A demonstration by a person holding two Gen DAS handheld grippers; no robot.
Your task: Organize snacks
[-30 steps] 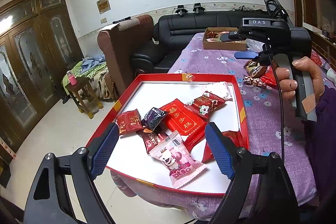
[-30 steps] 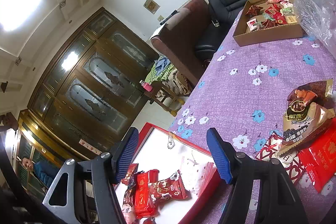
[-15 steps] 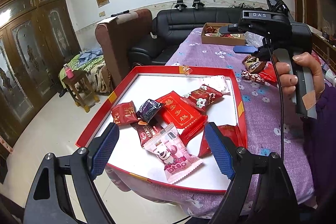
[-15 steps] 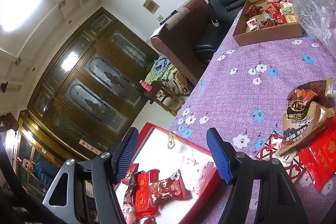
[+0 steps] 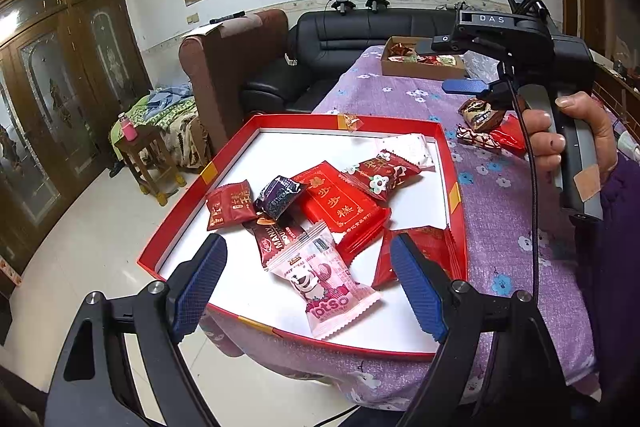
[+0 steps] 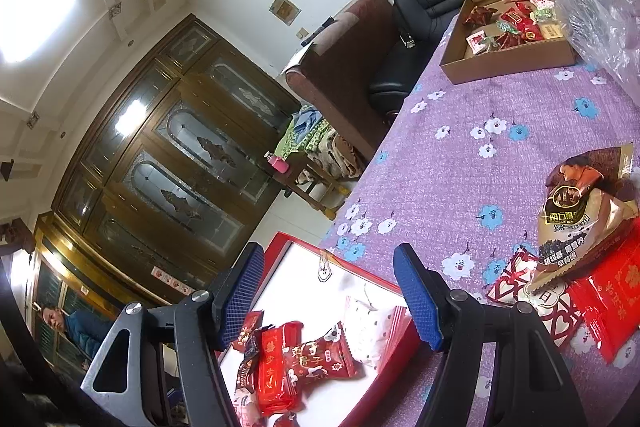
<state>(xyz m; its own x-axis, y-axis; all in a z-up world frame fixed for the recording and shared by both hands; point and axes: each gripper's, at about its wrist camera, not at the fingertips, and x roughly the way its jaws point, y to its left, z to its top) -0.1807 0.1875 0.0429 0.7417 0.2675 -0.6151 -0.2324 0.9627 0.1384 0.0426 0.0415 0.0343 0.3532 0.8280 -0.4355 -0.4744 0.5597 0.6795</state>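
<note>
**Both grippers empty above the snack tray**

Your left gripper (image 5: 308,283) hangs over the near edge of the red tray (image 5: 454,163), its blue pads spread wide with nothing between them. Right below and between the pads lies a pink packet (image 5: 324,283), resting partly on a dark brown bar (image 5: 276,239). Further in sit a small red packet (image 5: 230,205), a dark purple sweet (image 5: 280,195), a flat red pack with gold writing (image 5: 340,205), a red flowered packet (image 5: 384,171) and a white packet (image 5: 406,149), all loosely piled on the tray's white floor. Another red pack (image 5: 424,247) leans against the tray's right wall.

Your right gripper (image 6: 328,291) is held up over the purple flowered tablecloth (image 6: 460,155) just beside the tray's far right corner, its jaws apart and gripping nothing. Your right hand (image 5: 568,139) wraps its handle. On the cloth to its right lie a brown bag (image 6: 580,211), a heart-patterned packet (image 6: 520,287) and a red pack (image 6: 612,299), overlapping. A cardboard box (image 6: 508,65) of mixed snacks stands at the table's far end, next to a clear plastic bag (image 6: 600,11).
</note>
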